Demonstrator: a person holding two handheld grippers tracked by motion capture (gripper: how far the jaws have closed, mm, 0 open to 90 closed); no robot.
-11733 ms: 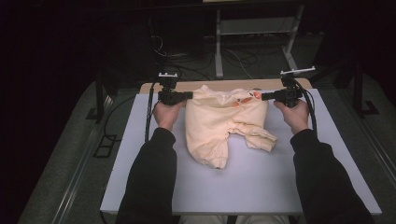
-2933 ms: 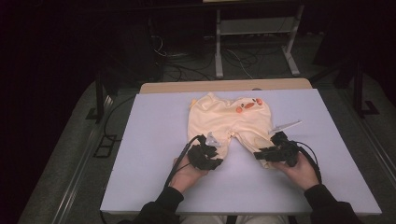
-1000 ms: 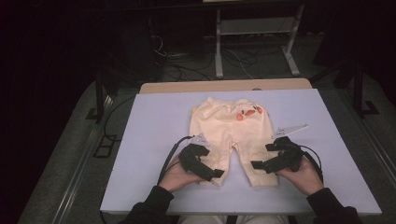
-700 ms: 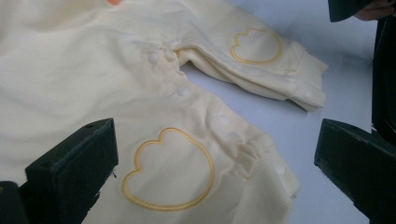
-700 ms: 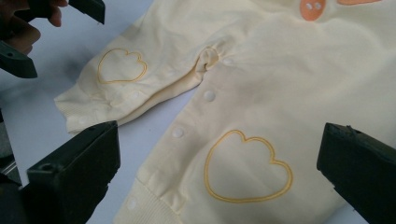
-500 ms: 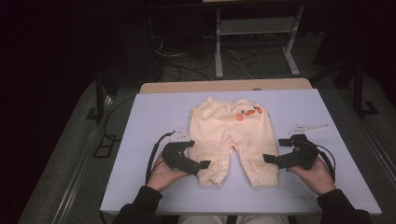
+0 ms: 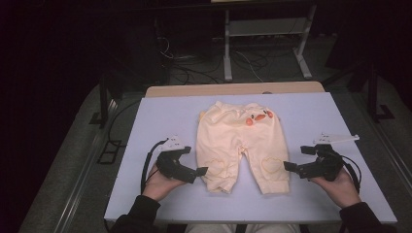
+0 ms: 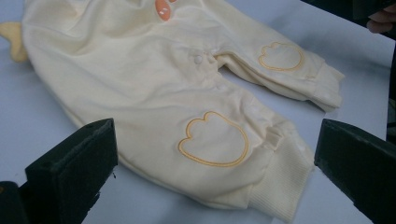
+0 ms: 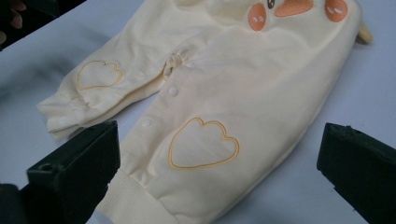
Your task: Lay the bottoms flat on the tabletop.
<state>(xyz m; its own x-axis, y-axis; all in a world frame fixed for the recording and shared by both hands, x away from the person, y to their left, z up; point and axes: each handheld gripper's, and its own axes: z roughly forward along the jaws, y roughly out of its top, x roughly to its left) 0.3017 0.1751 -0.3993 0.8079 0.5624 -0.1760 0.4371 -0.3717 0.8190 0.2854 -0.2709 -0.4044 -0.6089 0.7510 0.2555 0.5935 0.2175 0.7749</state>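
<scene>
A pair of pale yellow baby trousers (image 7: 238, 141) lies flat in the middle of the table, waist far, both legs pointing toward me. An orange duck face marks the waist and orange paw outlines mark the knees. My left gripper (image 7: 195, 161) rests open on the table just left of the left leg cuff, not touching it. In the left gripper view the trousers (image 8: 154, 79) lie beyond the wide-apart jaws. My right gripper (image 7: 295, 158) stands open just right of the other cuff. In the right gripper view that trouser leg (image 9: 205, 140) lies between the spread jaws, ungripped.
The pale lilac table top (image 7: 160, 116) has bare room on both sides of the trousers. A wooden strip (image 7: 233, 90) runs along its far edge. Behind it stand metal rack legs (image 7: 227, 58) and floor cables (image 7: 180, 58) in the dark.
The trousers, once held up at the waist, now lie spread flat. In the last second both grippers slid outward away from the leg cuffs with nothing in them.
</scene>
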